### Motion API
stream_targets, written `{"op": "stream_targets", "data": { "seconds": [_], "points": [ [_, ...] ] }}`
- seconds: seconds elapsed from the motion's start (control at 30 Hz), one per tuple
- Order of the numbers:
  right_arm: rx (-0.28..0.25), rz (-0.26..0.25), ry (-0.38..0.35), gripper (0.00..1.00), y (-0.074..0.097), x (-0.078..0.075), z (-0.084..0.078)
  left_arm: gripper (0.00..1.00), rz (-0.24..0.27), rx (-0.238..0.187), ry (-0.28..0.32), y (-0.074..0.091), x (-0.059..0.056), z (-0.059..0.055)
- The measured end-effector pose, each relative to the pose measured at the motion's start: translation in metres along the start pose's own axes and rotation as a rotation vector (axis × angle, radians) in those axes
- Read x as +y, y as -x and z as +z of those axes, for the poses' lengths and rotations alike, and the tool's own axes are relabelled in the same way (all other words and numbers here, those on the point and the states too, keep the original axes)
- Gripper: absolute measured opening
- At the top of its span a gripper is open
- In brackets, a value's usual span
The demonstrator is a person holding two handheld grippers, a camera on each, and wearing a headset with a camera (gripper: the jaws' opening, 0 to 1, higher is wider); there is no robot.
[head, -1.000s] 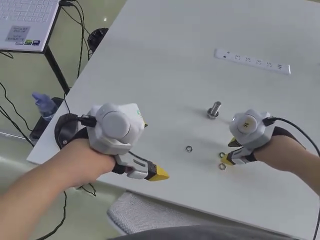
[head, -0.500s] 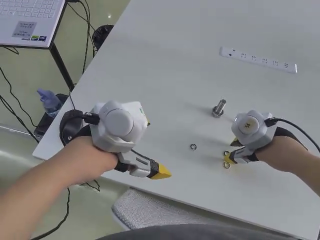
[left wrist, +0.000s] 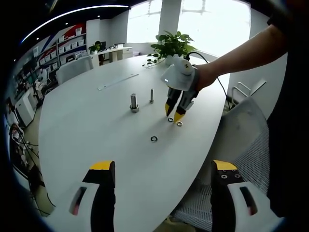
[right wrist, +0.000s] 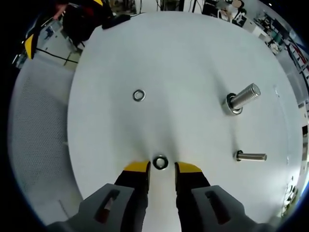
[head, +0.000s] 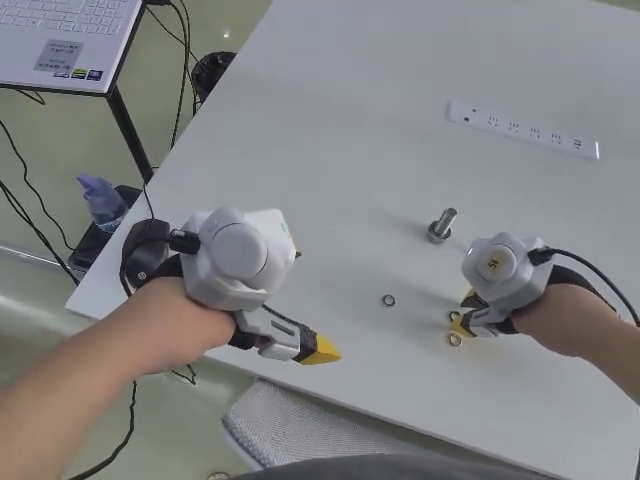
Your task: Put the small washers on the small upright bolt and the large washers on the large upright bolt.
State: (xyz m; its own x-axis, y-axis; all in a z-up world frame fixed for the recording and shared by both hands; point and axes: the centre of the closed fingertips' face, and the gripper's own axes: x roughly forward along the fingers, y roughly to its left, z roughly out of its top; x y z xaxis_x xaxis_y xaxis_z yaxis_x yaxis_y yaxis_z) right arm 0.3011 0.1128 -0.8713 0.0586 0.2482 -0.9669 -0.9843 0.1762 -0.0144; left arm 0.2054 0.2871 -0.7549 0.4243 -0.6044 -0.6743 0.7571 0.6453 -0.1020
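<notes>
right gripper point(right wrist: 162, 169): jaws a narrow gap apart, tips down at the table point(right wrist: 183, 58), pinching nothing. near washer point(right wrist: 160, 162) lies flat between the two yellow tips; can't tell if either tip touches it.

Head view, same gripper point(head: 465, 312): near washer point(head: 455, 318) sits at the tips. second washer point(head: 455, 340) is just beside it, on the person's side. third washer point(head: 388, 300) lies alone, out between the two grippers, apart from the other two.

Both bolts stand upright on the table beyond the right gripper, nothing threaded over either shank. large bolt point(right wrist: 240, 99) is near the gripper. small bolt point(right wrist: 251, 156) stands beside it, apart. Left gripper view has them side by side: large bolt point(left wrist: 133, 102), small bolt point(left wrist: 151, 95).

left gripper point(left wrist: 162, 166): jaws spread wide, empty, aimed across the table at the right gripper point(left wrist: 173, 114) and all three washers. In the head view the left gripper point(head: 318, 350) hangs at the table's near edge, well apart from the washers.

Further out: power strip point(head: 522, 130) near the far edge, laptop point(head: 60, 40) on a stand off to the left, mesh chair point(head: 300, 430) below the near edge.
</notes>
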Motion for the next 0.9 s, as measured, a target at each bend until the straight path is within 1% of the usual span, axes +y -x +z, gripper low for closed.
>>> {"op": "stream_targets", "data": {
  "seconds": [0.13,0.23,0.37,0.47,0.57,0.63,0.8,0.9],
  "points": [
    [0.010,-0.008,0.000,0.16,-0.0040,-0.0034,-0.0011,0.81,0.001,0.000,0.001,-0.0002,0.0006,0.0002],
    [0.015,-0.015,0.009,0.15,-0.0042,-0.0047,-0.0013,0.81,0.001,-0.003,0.001,-0.0001,0.0013,0.0012],
    [0.021,-0.016,0.002,0.14,-0.0061,-0.0052,-0.0019,0.80,0.003,-0.003,0.003,0.0001,0.0029,0.0010],
    [0.033,-0.021,0.021,0.13,-0.0070,-0.0053,-0.0020,0.80,0.005,-0.001,0.001,0.0000,0.0037,0.0008],
    [0.041,-0.017,0.010,0.13,-0.0075,-0.0067,-0.0017,0.80,0.005,-0.004,0.004,-0.0001,0.0039,0.0016],
    [0.038,-0.014,0.001,0.13,-0.0072,-0.0074,-0.0022,0.80,0.006,-0.004,0.002,0.0001,0.0039,0.0021],
    [0.008,-0.004,-0.031,0.13,-0.0060,-0.0077,-0.0028,0.80,0.006,0.000,0.003,0.0004,0.0037,0.0017],
    [0.008,-0.002,-0.040,0.13,-0.0057,-0.0078,-0.0052,0.80,0.006,0.003,0.003,0.0005,0.0038,0.0014]
  ]
}}
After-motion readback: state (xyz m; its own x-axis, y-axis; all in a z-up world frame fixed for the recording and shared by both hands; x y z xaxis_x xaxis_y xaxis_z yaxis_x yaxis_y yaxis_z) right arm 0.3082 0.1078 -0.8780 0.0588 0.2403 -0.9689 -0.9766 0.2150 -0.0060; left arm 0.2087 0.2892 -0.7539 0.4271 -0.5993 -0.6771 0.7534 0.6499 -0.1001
